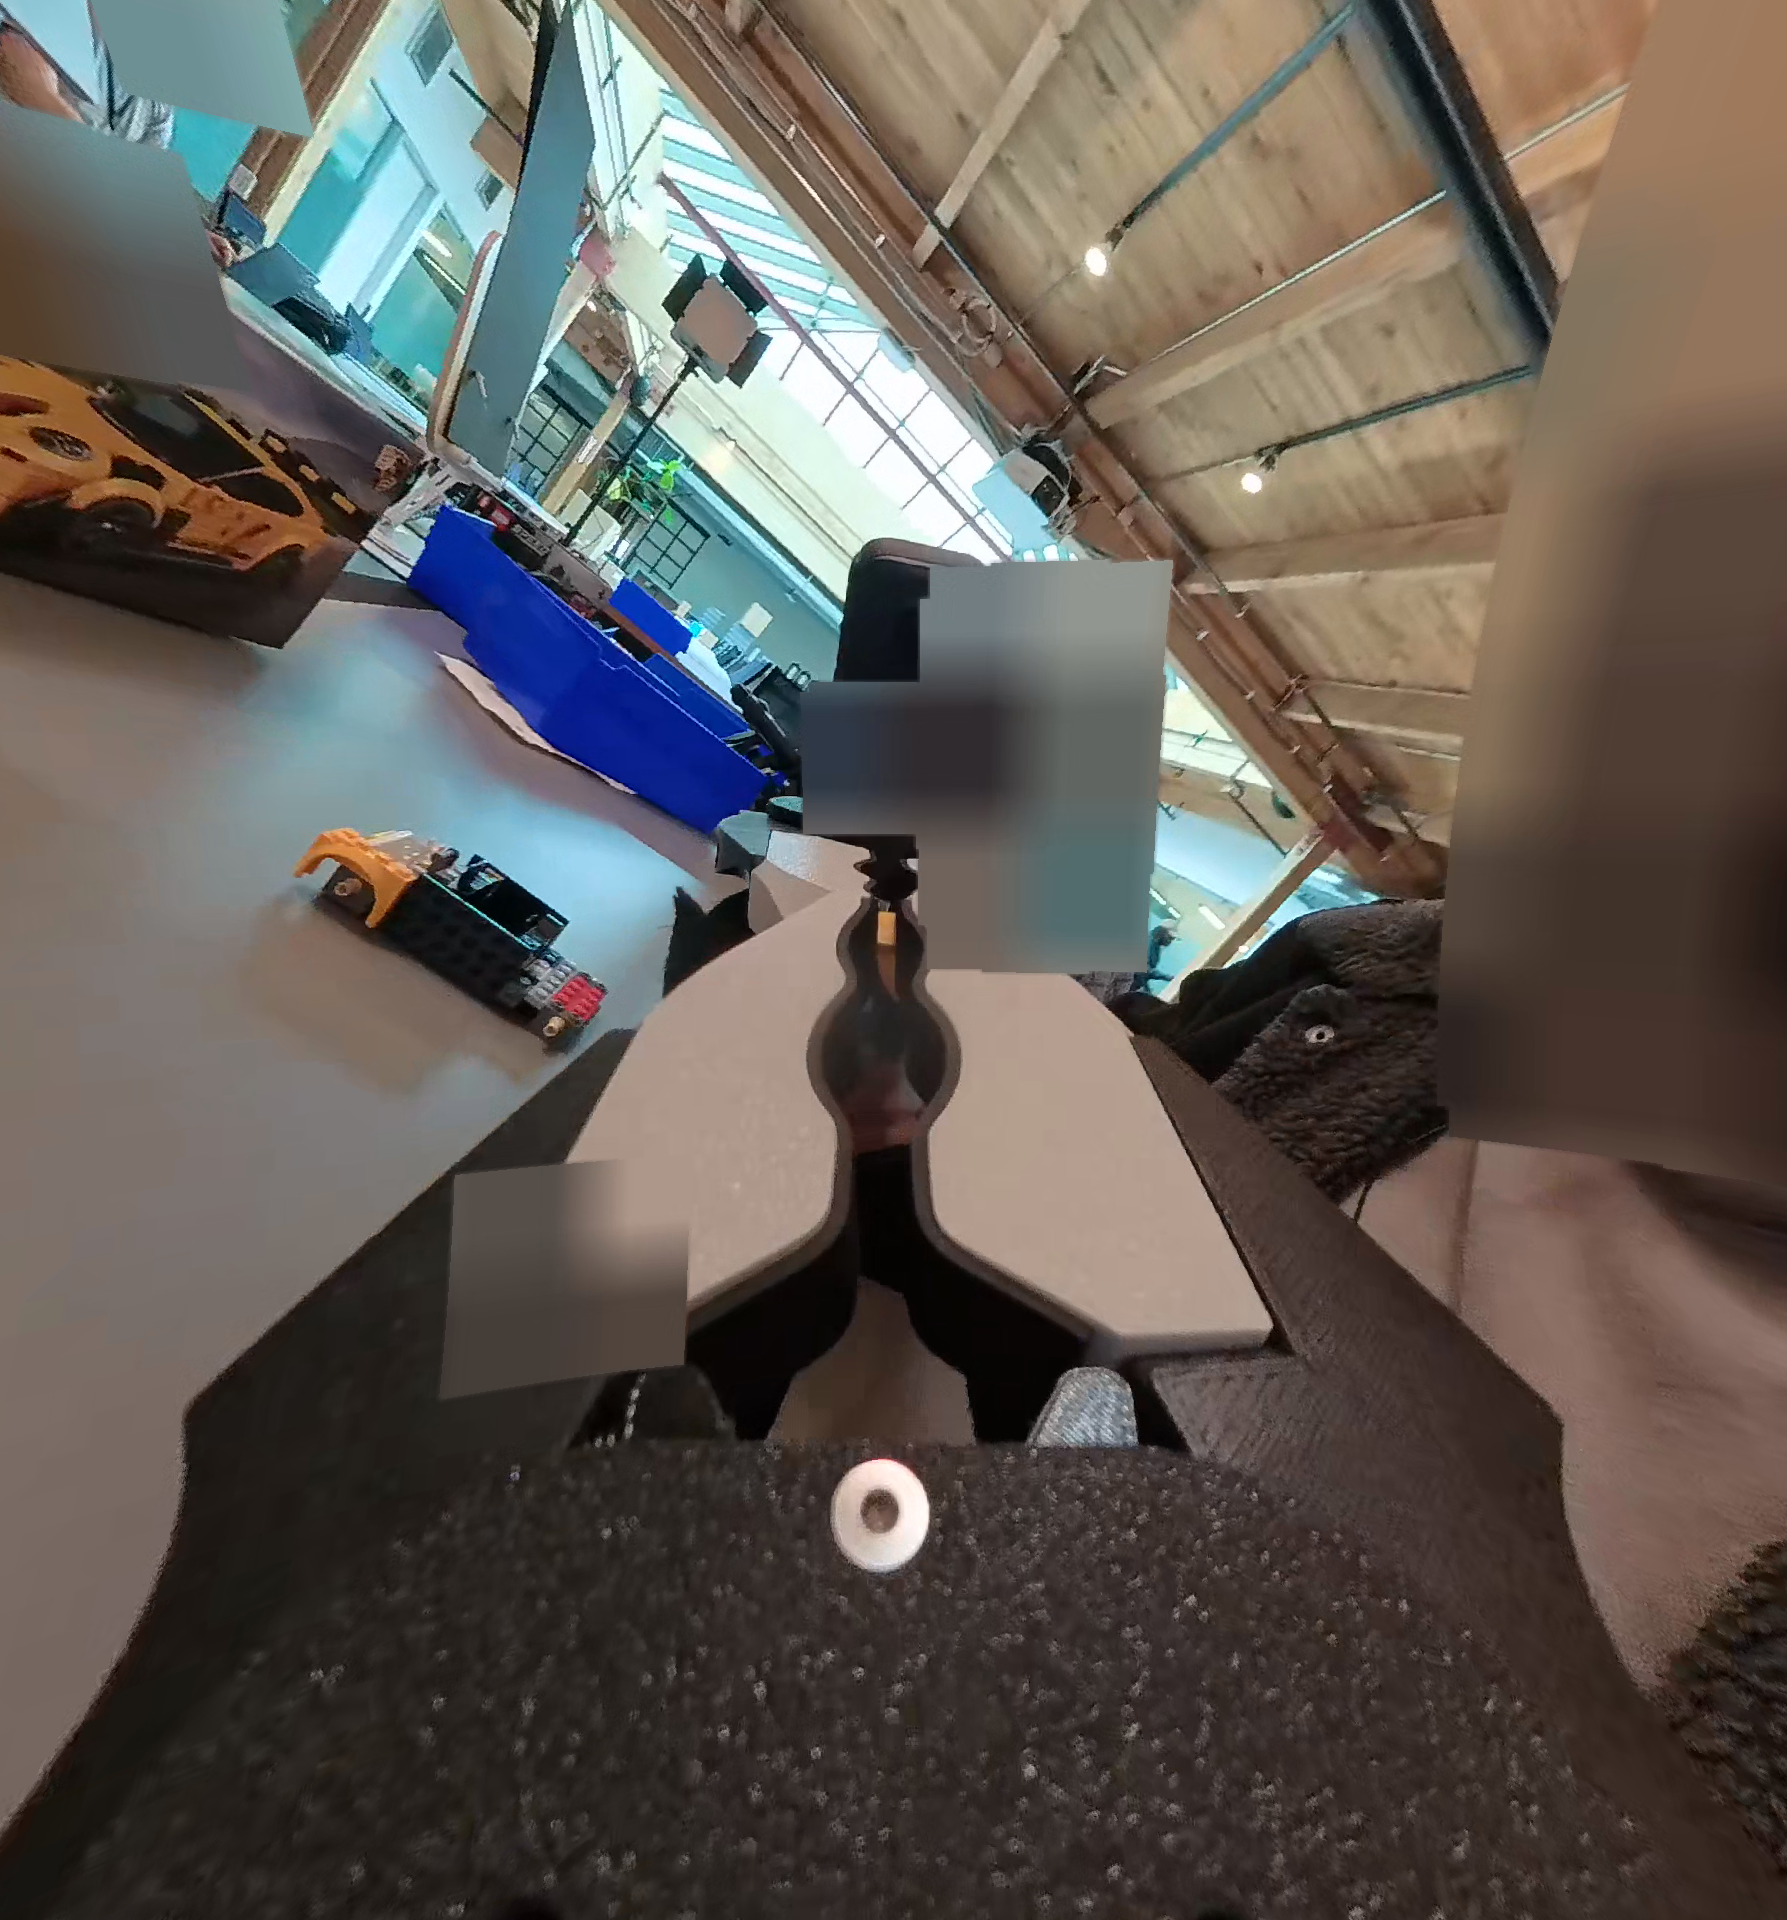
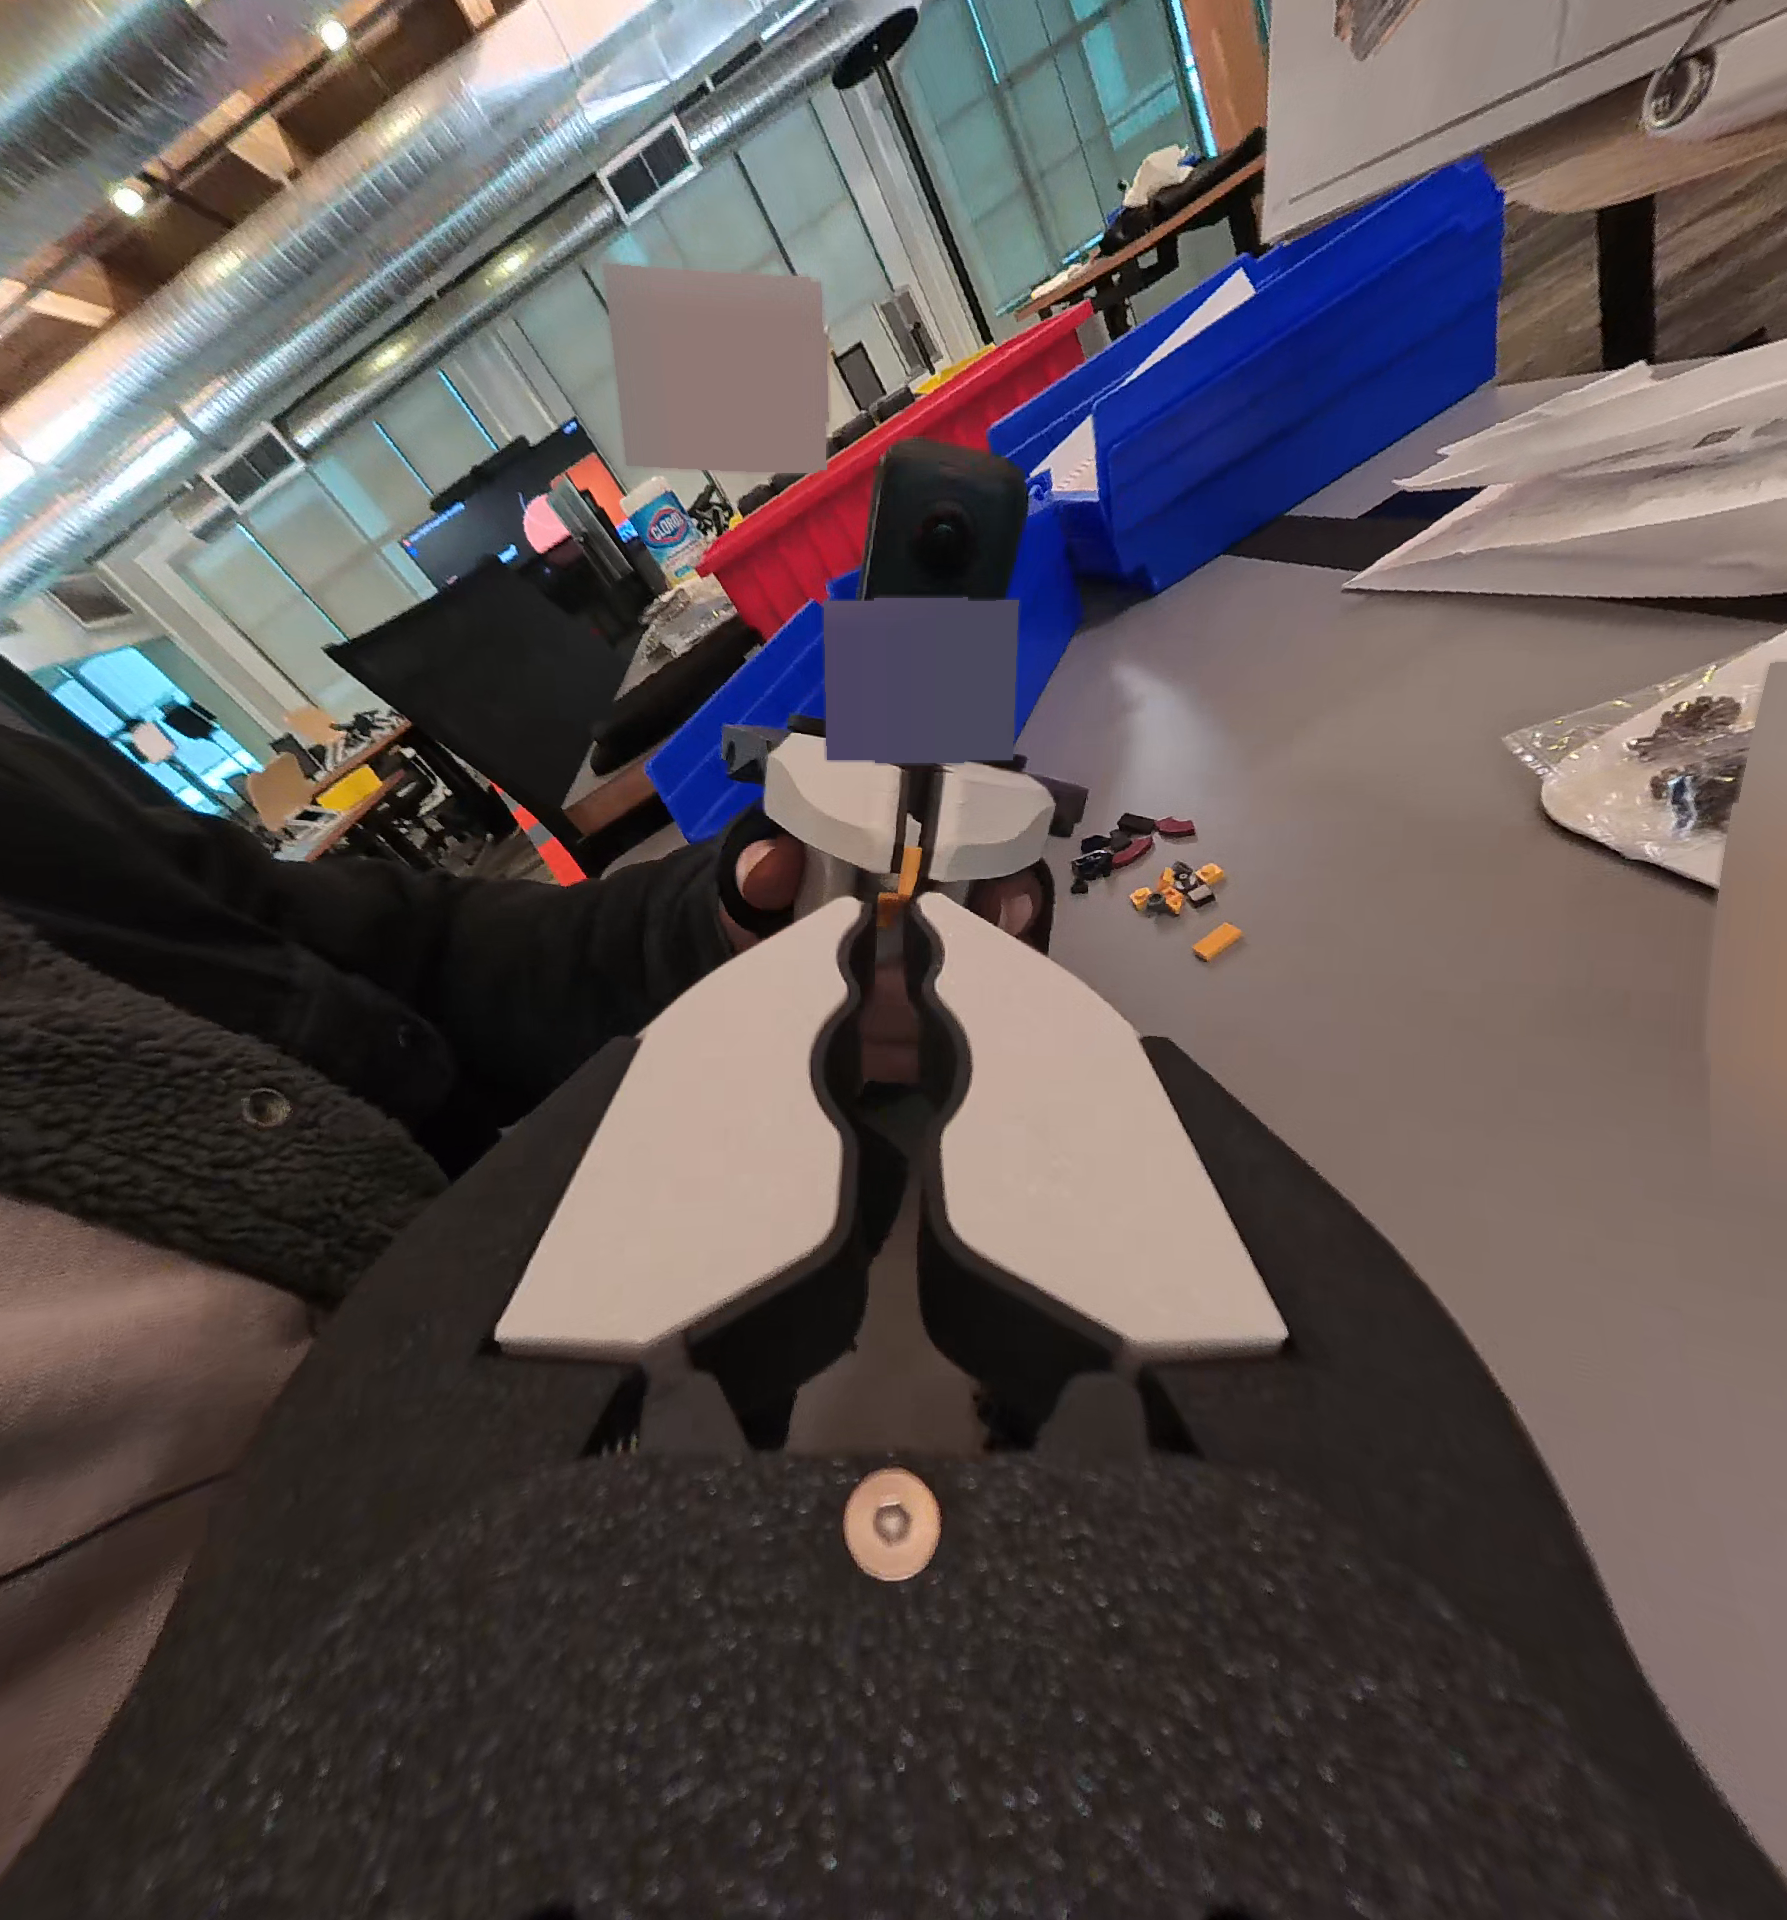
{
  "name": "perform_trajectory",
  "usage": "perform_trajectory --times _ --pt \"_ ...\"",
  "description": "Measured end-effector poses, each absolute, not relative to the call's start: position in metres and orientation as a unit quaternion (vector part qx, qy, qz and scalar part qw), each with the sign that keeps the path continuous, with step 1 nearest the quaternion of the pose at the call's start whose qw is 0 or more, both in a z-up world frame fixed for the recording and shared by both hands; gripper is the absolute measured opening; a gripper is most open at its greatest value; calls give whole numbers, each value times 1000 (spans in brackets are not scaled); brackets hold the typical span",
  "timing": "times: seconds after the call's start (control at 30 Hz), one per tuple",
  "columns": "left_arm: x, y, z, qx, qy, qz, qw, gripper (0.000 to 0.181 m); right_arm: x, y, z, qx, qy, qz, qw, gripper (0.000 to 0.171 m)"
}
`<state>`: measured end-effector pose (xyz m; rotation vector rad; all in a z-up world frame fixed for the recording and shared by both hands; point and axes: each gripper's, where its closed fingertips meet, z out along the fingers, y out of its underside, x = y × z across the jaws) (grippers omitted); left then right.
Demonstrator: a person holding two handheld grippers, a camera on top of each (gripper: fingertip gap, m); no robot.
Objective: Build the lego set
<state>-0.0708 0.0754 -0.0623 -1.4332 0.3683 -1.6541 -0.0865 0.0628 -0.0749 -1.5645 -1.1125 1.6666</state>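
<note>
Lego car chassis (image 1: 453,940), partly built: a black studded base with an orange wheel arch at one end and a red plate at the other, lying on the grey table (image 1: 141,1091) well to the left of the two grippers. Behind it stands the set's box (image 1: 130,478), printed with a yellow car, and beyond that a row of blue bins (image 1: 598,686).

Left gripper (image 1: 884,925): fingers drawn almost together, pinching a small orange piece (image 1: 884,932) at the tips. Directly ahead, tip to tip, is the other gripper, largely masked by a blurred patch.

Right gripper (image 2: 894,909): fingers likewise nearly closed, with a small orange Lego piece (image 2: 891,906) between the tips. The left gripper (image 2: 910,821) faces it head-on, held in a gloved hand (image 2: 764,878), and a second orange sliver sits at its tips, just above the first; whether the two pieces touch cannot be told. A black camera (image 2: 939,535) rises above that gripper.

On the table to the right lie loose Lego pieces (image 2: 1175,888), orange, black and dark red, with one flat orange tile (image 2: 1216,940) slightly apart. Farther right are clear bags of dark parts (image 2: 1658,769) and paper sheets (image 2: 1616,499). Blue bins (image 2: 1273,416) and a red bin (image 2: 899,457) stand behind.
</note>
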Motion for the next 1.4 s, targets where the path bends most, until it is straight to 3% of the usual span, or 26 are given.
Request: perform_trajectory --times 0.03,0.23,0.43,0.7,0.87,1.13,1.4 --pt "-71 75 -63 -582 156 -661 448 3 -87 63 -76 -587 -426 619 302 4" --pt "-91 75 -65 -610 175 -620 461 10 -83 70 -99 -542 -564 457 424 3" --pt "-95 63 -98 -691 203 -567 399 12 -82 69 -114 -411 -678 229 565 3" --pt "-75 52 -124 -747 244 -499 365 20 -84 68 -125 -287 -731 21 619 4" --pt "-73 54 -131 -761 257 -461 377 7 -86 64 -129 -261 -737 -11 623 4" --pt "-87 46 -143 -746 381 -336 431 7 -80 71 -137 -321 -736 58 594 10" --pt "-127 45 -181 -784 390 -266 402 7 -66 97 -134 -409 -696 119 578 11"
